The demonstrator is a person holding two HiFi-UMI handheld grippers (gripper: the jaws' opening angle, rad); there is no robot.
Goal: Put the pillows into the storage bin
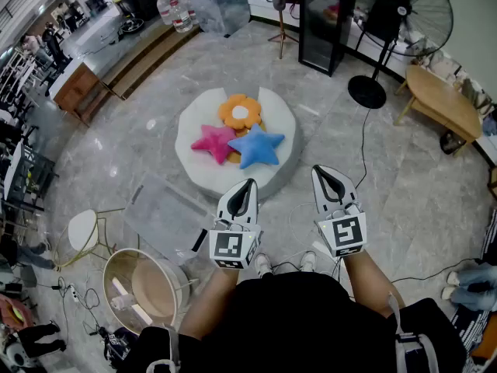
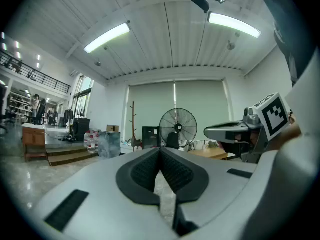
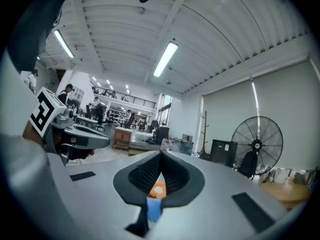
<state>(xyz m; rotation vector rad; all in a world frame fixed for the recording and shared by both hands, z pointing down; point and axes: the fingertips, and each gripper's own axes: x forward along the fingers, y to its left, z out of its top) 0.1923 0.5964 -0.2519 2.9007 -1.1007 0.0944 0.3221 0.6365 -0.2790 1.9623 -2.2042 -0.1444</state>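
Three pillows lie on a round white cushion (image 1: 272, 173) on the floor ahead: an orange flower pillow (image 1: 241, 113), a pink star pillow (image 1: 214, 141) and a blue star pillow (image 1: 256, 146). A clear plastic storage bin (image 1: 165, 210) rests on the floor to the left of the cushion. My left gripper (image 1: 249, 183) and right gripper (image 1: 318, 170) are held level side by side just short of the cushion, both shut and empty. In the right gripper view the shut gripper (image 3: 160, 156) shows the flower pillow (image 3: 157, 190) and blue pillow (image 3: 154, 209) through a slit. The left gripper (image 2: 161, 151) is shut too.
A round tan tub (image 1: 144, 282) and a white round stool (image 1: 81, 228) stand at lower left. A standing fan (image 1: 404, 10), a black cabinet (image 1: 326, 22) and a wooden table (image 1: 439, 99) are at the back right. Cables run across the floor near my feet.
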